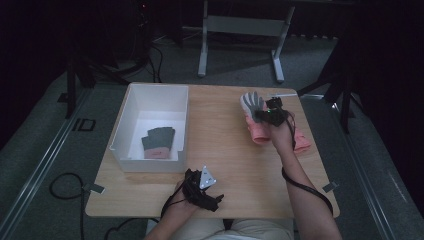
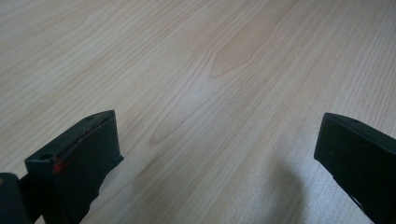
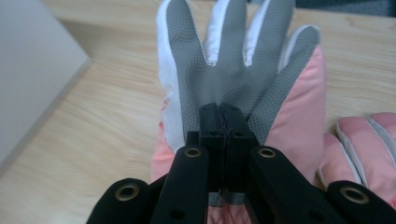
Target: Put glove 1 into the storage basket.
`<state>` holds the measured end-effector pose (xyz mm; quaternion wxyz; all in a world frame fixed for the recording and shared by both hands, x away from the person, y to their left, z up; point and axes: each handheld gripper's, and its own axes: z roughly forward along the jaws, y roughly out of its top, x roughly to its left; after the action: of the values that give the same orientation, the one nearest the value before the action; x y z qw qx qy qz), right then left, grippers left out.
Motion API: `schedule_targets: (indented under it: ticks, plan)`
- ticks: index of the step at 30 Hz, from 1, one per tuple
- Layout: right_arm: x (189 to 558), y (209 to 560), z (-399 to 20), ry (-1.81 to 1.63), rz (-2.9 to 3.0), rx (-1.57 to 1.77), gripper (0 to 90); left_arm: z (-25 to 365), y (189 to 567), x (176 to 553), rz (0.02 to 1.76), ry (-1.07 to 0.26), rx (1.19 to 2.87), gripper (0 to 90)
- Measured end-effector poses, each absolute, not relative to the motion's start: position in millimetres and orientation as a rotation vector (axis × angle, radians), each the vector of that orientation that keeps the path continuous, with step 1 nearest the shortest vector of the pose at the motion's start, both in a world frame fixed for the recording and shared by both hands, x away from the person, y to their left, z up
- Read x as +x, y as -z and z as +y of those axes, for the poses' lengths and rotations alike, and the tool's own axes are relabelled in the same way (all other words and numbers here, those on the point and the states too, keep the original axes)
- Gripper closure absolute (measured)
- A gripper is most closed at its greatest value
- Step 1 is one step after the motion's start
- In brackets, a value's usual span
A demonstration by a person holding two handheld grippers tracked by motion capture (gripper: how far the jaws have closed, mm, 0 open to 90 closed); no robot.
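**Right fingers pinch the glove at its palm; bin lies far to the left**

Nearest the person: left gripper (image 1: 202, 186) rests low at the near edge of the pale wood-grain surface (image 2: 224, 70). Its fingers (image 2: 81, 158) stand wide apart, with bare wood and nothing else between them. It sits just in front of the bin's near wall.

Mid-field, on the left: white rectangular plastic bin (image 1: 131, 107), open-topped. One grey-and-pink glove (image 1: 158, 141) lies flat on its floor, near the front.

Farther out, on the right: right gripper (image 3: 223, 122), fingers pressed together on the pink padded glove with grey textured palm (image 3: 224, 65). The bite is at the palm's base. The glove's long axis runs straight on from the fingertips, digits pointing away from the person, cuff back under the gripper. In the high view it looks lifted at the gripped end, though I cannot tell whether it is fully off the wood.

Just beside the right fingers, on their right: a second pink glove (image 3: 362, 140) lying loose, close to the held one.

Judgement: the coming move is a carry leftward and slightly nearer, across open wood, to the bin. The right hand has the grip, but the left hand is nearer the bin.
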<state>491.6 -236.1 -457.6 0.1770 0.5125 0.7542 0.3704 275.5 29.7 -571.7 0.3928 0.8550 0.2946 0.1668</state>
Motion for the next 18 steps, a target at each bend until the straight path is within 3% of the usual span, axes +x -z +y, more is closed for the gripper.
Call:
schedule_targets:
  ticks: [8, 18]
  plan:
    - [431.2, 426.6, -231.2, -1.123, 2.039, 1.421, 88.7, 29.8, 572.5, 276.6, 0.759, -0.417, 2.173, 0.1]
    - [376.7, 447.5, -223.0, -1.147, 2.007, 1.502, 88.6, 29.3, 571.5, 274.4, 0.743, -0.435, 2.164, 0.1]
